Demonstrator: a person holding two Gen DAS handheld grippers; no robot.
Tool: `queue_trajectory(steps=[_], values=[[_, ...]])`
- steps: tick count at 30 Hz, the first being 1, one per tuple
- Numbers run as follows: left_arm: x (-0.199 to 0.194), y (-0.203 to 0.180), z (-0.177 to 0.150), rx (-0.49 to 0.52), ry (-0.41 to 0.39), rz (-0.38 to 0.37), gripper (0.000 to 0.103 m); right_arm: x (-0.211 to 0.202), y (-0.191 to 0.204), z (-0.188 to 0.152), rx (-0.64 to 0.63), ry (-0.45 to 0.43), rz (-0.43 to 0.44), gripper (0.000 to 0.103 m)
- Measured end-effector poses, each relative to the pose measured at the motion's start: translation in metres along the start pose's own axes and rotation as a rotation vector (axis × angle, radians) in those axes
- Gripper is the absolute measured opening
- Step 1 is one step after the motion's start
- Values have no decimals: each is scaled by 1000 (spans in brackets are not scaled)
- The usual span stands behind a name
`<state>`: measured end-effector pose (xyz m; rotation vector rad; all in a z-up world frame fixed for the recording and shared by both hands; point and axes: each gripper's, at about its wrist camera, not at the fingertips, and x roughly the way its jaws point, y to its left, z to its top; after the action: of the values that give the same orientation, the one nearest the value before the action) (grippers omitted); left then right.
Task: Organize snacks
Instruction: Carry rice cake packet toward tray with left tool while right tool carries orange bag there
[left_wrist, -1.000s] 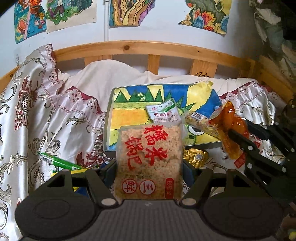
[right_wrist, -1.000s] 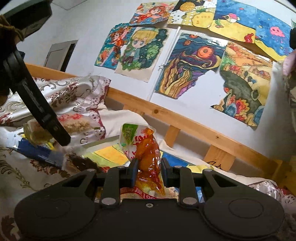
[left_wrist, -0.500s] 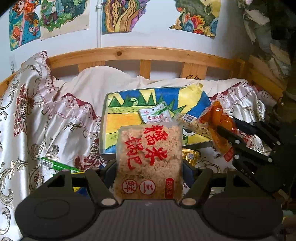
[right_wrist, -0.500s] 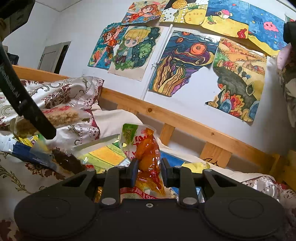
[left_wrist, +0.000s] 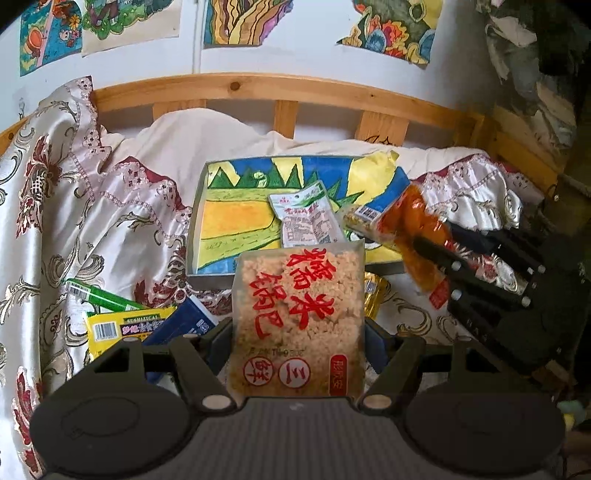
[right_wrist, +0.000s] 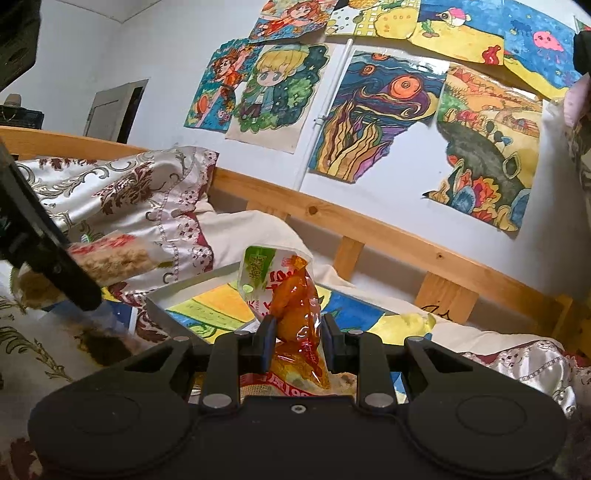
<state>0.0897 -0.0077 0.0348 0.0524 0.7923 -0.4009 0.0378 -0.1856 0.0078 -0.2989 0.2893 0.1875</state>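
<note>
Snack packets (left_wrist: 304, 220) in the painted tray (left_wrist: 207, 221) on the bed.

Readable print on the snack packs

Rice-crisp pack (left_wrist: 299, 325) has big red "糯米锅巴" (plus circled "三鲜"); yellow pack (left_wrist: 125, 326) reads "SUSHIZICAI".

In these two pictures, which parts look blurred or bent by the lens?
Left wrist view: the wooden bed rail bows into an arch from the lens; the right gripper and its orange snack are smeared; the rice snack is sharp.
Right wrist view: the left gripper at the edge is soft.
</note>
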Motion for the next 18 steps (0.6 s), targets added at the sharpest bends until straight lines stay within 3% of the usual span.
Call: queue_trajectory(steps=[5,13,18], values=[[-1,-2,-2,-1,-5,2,75,5,9,-3,52,49,95,28],[-3,3,-8,-15,3,24,75,6,45,-10,3,106,239,28],[-6,9,-9,-28,6,41,75,4,59,-15,-25,122,278,28]])
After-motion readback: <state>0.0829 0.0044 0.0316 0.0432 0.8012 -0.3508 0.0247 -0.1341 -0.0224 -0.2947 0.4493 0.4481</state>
